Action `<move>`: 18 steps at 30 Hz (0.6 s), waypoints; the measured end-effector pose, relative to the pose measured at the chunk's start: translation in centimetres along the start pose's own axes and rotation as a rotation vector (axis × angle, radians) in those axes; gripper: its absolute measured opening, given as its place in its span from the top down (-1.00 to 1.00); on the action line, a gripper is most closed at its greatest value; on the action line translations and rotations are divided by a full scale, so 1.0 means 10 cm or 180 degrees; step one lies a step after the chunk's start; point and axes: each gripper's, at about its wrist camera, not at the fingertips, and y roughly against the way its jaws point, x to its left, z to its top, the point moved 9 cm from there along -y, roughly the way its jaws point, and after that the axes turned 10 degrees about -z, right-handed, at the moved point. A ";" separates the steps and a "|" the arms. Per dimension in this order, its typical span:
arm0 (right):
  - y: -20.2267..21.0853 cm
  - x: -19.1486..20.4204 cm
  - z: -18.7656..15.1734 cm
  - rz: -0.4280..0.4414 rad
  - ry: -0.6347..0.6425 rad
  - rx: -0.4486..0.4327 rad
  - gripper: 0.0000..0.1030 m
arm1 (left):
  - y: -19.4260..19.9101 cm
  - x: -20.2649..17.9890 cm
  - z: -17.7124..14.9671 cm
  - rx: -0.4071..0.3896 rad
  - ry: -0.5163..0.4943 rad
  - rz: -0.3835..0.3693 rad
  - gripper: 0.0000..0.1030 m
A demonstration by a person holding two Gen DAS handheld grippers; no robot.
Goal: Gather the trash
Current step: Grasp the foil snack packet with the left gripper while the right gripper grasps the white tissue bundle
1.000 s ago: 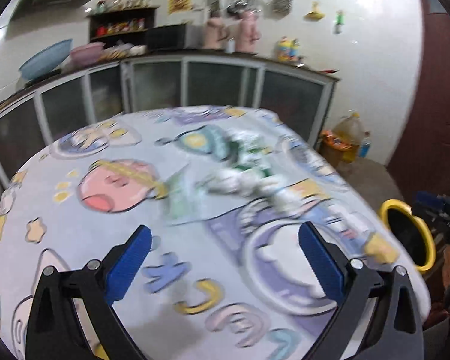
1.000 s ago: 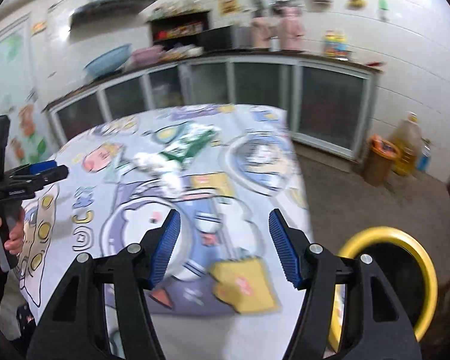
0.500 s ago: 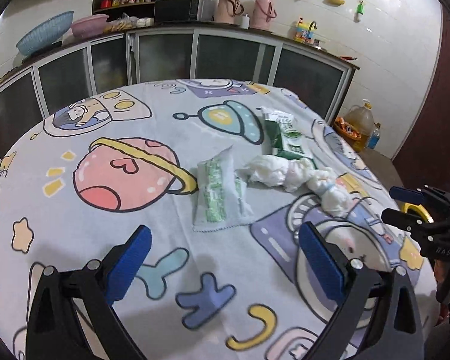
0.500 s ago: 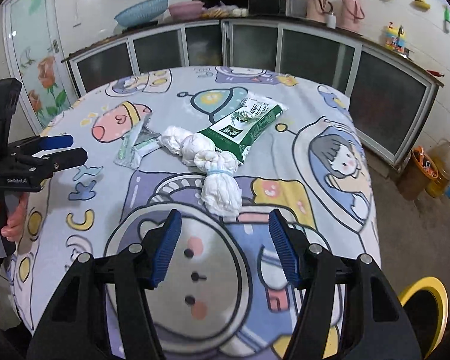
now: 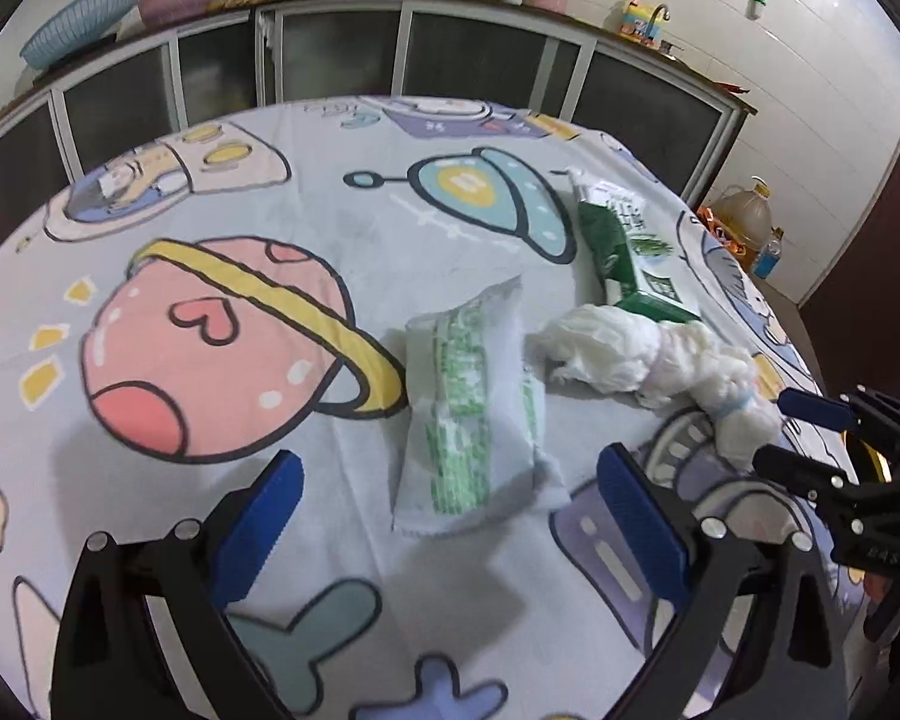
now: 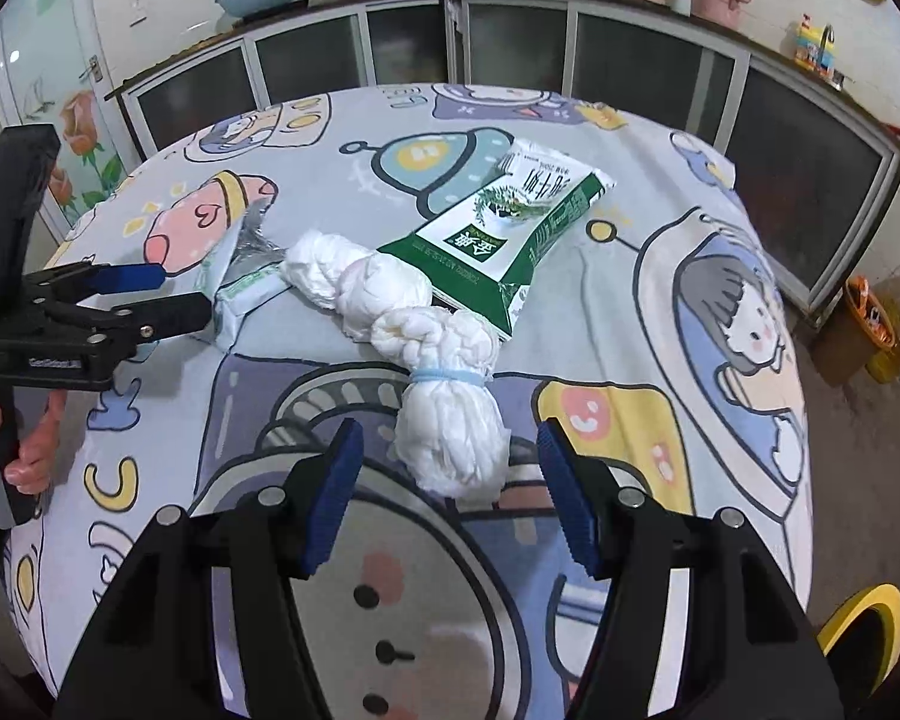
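Note:
Three pieces of trash lie on the cartoon-print tablecloth (image 5: pixel 210 240). A white-and-green plastic wrapper (image 5: pixel 471 414) lies flat just beyond my open, empty left gripper (image 5: pixel 450 516). A twisted white plastic bag (image 6: pixel 426 354), tied with a blue band, reaches between the tips of my open, empty right gripper (image 6: pixel 450 480); it also shows in the left wrist view (image 5: pixel 648 360). A flattened green milk carton (image 6: pixel 510 222) lies behind the bag. The left gripper (image 6: pixel 150 294) shows in the right wrist view beside the wrapper (image 6: pixel 240 282).
A yellow-rimmed black bin (image 6: pixel 864 630) stands on the floor off the table's right edge. Glass-front cabinets (image 6: pixel 510 42) run along the wall behind. An oil bottle (image 5: pixel 744 222) and an orange bucket stand on the floor at the far right.
Both grippers have moved forward and down toward the table. The wrapper now lies close before the left jaws, and the white bag's end now sits between the right jaws. Nothing was grasped.

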 end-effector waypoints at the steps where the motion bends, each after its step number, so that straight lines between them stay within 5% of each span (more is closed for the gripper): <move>1: -0.03 0.00 0.01 -0.0004 0.0007 0.0012 -0.13 | -0.05 0.02 0.01 0.0039 0.0017 -0.0002 -0.84; 8: -0.22 0.03 0.05 0.0011 0.0028 0.0122 -0.08 | -0.25 0.08 0.11 0.0119 0.0029 0.0008 -0.84; 11: -0.29 0.05 0.03 0.0016 0.0011 0.0219 0.11 | -0.30 0.10 0.15 0.0114 -0.0006 0.0065 -0.83; 14: -0.31 0.05 0.02 0.0029 0.0001 0.0243 0.27 | -0.31 0.11 0.20 0.0074 -0.0083 0.0210 -0.46; 16: -0.29 0.05 0.01 0.0032 -0.0003 0.0253 0.44 | -0.29 0.14 0.21 0.0072 -0.0132 0.0320 0.05; 18: -0.25 0.04 0.00 0.0024 -0.0016 0.0263 0.46 | -0.25 0.19 0.22 0.0066 -0.0105 0.0319 0.24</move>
